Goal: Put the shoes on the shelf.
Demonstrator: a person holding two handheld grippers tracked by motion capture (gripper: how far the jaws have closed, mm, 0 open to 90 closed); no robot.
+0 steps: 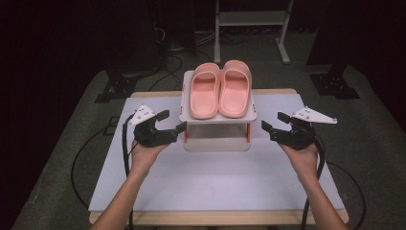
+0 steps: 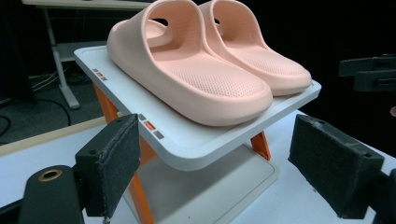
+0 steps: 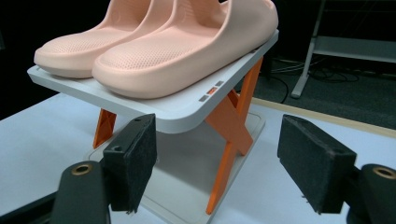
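While held low over the white table, left gripper and right gripper both spread wide, nothing between the jaws, flanking a small white two-tier rack on orange legs; pink slippers side by side on its top shelf

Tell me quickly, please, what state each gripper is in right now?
Left gripper: open, holding nothing, beside the rack.
Right gripper: open, holding nothing, on the rack's other side.

Slipper toes cut off by right gripper view's top edge.
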